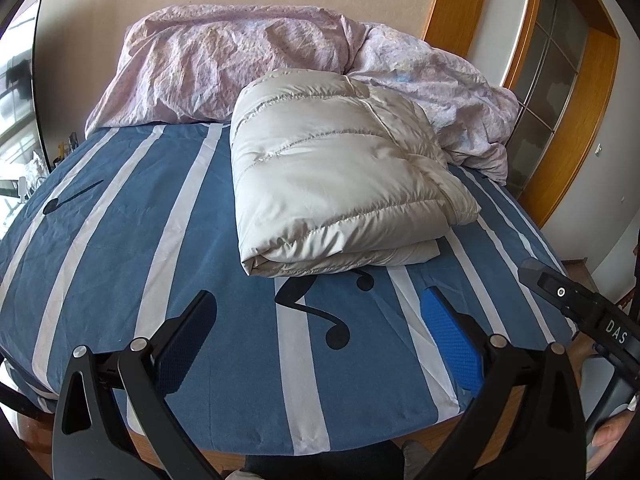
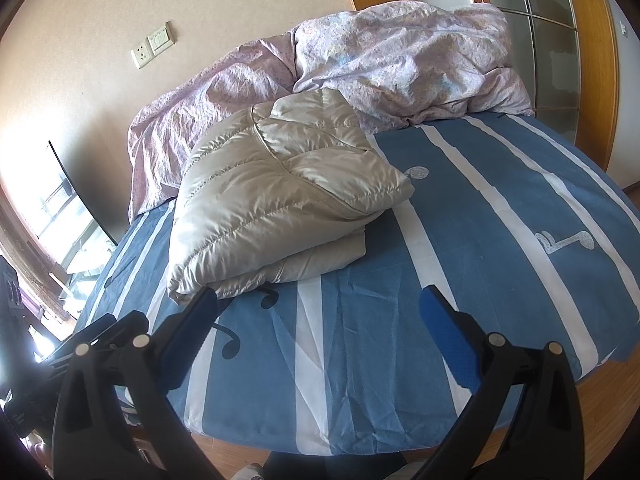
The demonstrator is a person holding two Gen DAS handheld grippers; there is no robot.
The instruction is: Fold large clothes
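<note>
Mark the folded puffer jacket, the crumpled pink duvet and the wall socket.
folded puffer jacket [image 1: 340,176]: left wrist view, on its quilted top panel.
crumpled pink duvet [image 1: 208,68]: left wrist view, on the wrinkled left mound.
wall socket [image 2: 141,56]: right wrist view, on the white faceplate.

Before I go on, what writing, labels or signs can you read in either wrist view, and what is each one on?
"DAS" in white letters on the black body of the right gripper, seen at the right edge of the left wrist view.
Music-note signs, no letters, printed on the striped bed sheet.
Wall socket and switch plate: no readable markings.
Nothing readable on the folded puffer jacket.
</note>
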